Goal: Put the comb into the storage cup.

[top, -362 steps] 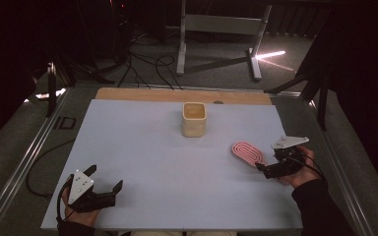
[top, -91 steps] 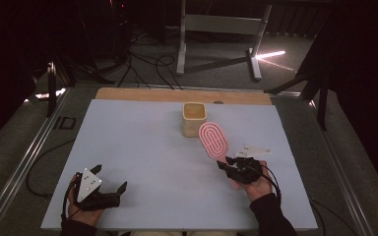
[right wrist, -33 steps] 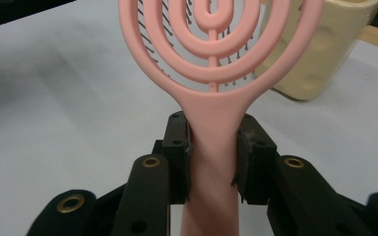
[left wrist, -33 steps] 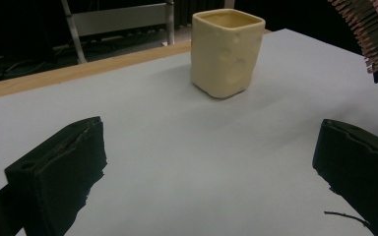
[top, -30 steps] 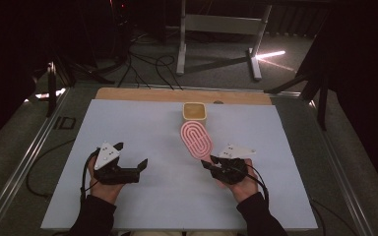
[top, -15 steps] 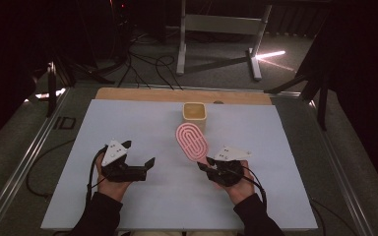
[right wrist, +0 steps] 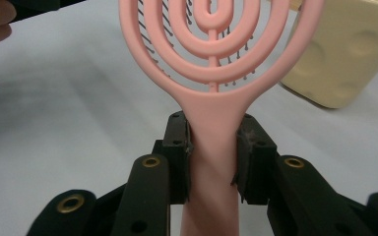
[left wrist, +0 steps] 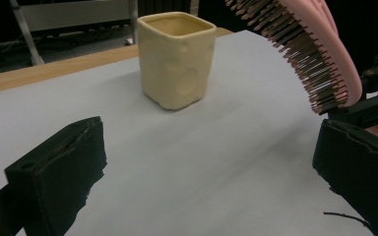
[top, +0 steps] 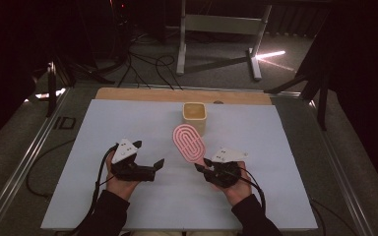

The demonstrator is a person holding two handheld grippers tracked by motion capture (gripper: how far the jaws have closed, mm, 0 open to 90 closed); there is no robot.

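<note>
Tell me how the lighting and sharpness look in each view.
High view: the table is evenly lit, the room behind dark, with a bright streak on the floor. Left gripper view: the cup is sharp, the near jaws soft. Right gripper view: the brush handle is sharp, the cup behind blurred.

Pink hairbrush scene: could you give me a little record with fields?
Held thing: pink hairbrush, lifted off the table, head up
Holder: right gripper, jaws clamped on the handle
Other tool: left gripper, open, nothing between its jaws
Nearby: cream cup, upright, just beyond the brush
Surface: white table
</note>
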